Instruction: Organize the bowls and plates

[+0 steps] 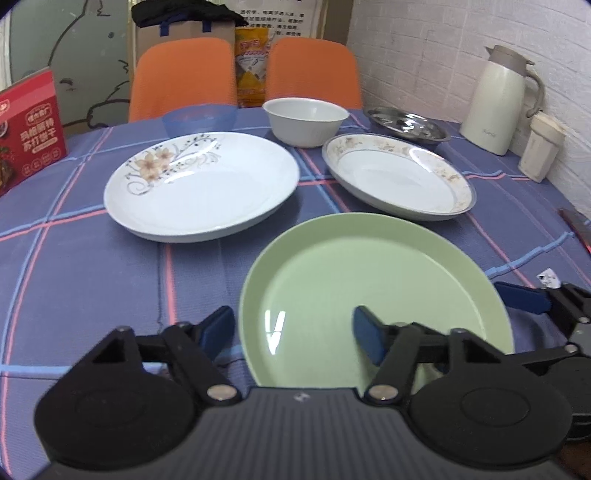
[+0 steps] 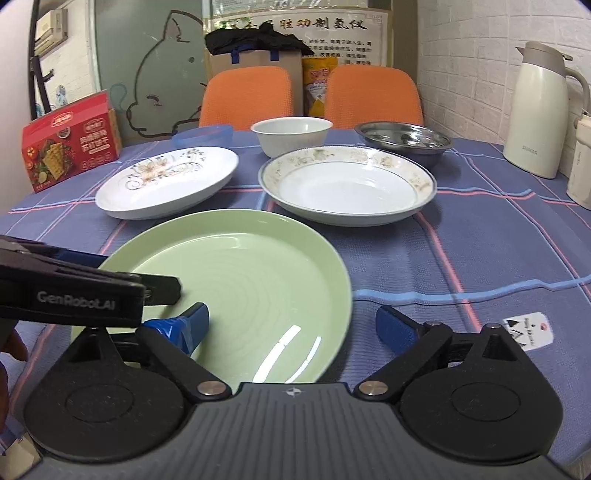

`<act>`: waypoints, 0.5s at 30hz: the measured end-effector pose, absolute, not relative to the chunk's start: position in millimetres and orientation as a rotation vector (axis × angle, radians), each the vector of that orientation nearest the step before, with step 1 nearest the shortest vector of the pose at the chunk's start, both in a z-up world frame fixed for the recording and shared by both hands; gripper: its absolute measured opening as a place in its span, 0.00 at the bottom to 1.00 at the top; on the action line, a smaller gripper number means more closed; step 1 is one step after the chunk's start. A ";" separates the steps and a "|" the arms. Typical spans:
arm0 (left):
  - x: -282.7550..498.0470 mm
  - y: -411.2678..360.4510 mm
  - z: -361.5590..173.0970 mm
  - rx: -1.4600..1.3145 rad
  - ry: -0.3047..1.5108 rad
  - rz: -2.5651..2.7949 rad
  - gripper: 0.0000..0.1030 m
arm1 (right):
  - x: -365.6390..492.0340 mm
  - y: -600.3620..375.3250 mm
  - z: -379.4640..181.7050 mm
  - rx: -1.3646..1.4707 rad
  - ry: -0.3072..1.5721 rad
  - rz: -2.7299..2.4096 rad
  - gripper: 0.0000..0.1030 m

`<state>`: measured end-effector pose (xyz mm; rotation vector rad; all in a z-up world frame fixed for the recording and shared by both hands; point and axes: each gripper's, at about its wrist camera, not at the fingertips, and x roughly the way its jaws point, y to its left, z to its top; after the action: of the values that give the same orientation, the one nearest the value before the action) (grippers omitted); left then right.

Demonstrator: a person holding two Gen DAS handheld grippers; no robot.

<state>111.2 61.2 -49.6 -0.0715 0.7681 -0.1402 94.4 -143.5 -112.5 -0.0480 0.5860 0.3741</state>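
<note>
1. left wrist view: the left gripper (image 1: 293,328) hung with jaws released, straddling the near left rim of the smooth round green plate (image 1: 369,295) on the checked blue worktop (image 1: 92,277). a red box (image 1: 29,129) carried chinese print.
2. right wrist view: the right gripper (image 2: 291,325) had jaws released across that plate's right rim; the left gripper's black body read "GenRobot.AI". the cream jug (image 2: 539,110) read "SUROR". a flowered plate (image 2: 166,181) and a gilt-rimmed plate (image 2: 347,184) lay beyond.

White lettering on the side of the black left gripper (image 2: 159,291) reads "GenRobot.AI". The tall cream-coloured thermal jug (image 2: 541,110) by the white brick wall carries a small grey brand word low on its body, too faint to spell with certainty. The red cardboard cracker box (image 2: 70,142) and the pale wall poster (image 2: 295,26) bear Chinese print.
</note>
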 end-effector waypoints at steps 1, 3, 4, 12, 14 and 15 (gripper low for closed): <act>111.4 60.1 -49.1 -0.076 0.772 -0.131 0.45 | 92.5 -140.2 -112.0 -0.053 0.582 0.381 0.76; 111.9 59.6 -49.2 -0.073 0.769 -0.114 0.45 | 88.6 -134.8 -110.5 -0.049 0.587 0.387 0.77; 111.1 60.4 -48.6 -0.079 0.773 -0.106 0.45 | 86.7 -134.2 -109.9 -0.039 0.586 0.388 0.77; 85.0 86.3 -27.1 -0.104 0.739 -0.058 0.45 | 63.3 -111.8 -88.5 -0.035 0.538 0.421 0.77; 74.7 99.7 -20.5 -0.094 0.721 -0.017 0.45 | 59.1 -97.9 -84.2 -0.044 0.528 0.457 0.77; 69.5 108.3 -18.2 -0.089 0.716 0.010 0.45 | 57.4 -89.3 -83.1 -0.050 0.526 0.479 0.77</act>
<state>69.5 108.3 -18.2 -0.0894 0.7160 0.0097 57.4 -89.3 -83.1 -0.0504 0.5257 0.4788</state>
